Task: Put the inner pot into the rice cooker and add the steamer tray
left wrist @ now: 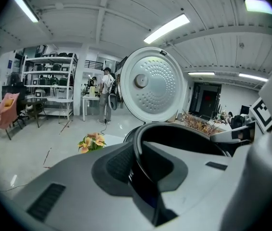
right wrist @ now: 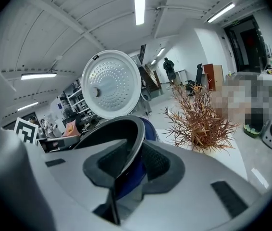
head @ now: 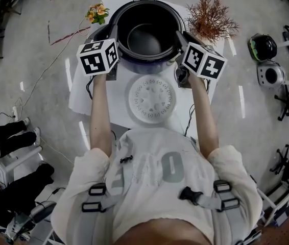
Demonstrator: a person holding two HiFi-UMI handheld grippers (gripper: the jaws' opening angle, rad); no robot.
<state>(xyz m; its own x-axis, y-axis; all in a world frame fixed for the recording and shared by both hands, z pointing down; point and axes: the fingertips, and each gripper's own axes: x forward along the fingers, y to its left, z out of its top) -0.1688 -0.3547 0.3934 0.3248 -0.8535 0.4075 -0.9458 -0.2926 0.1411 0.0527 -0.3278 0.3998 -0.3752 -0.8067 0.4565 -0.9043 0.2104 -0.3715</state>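
No brand or label could be read; only the black-and-white square markers on the cubes and a large grey "O"-like figure on the person's shirt (head: pixel 171 167) stood out.

The inner pot (head: pixel 147 37) sat inside the rice cooker (head: pixel 143 62), whose lid (left wrist: pixel 151 84) stood open. The left hand-held gripper (left wrist: pixel 143 170) was closed narrow on the pot's left rim. The right hand-held gripper (right wrist: pixel 131 167) had the right rim between its jaws, set slightly apart with a gap showing beside the rim. The steamer tray (head: pixel 152 100) lay flat on the white desk (head: pixel 80 96), just in front of the cooker and between the person's forearms.

Orange flowers (head: pixel 97 13) and a dried brown plant (head: pixel 210 15) flanked the cooker. Around the desk lay a glossy grey floor (head: pixel 42 60), with shelving (left wrist: pixel 49 81) and ceiling strip lights behind.
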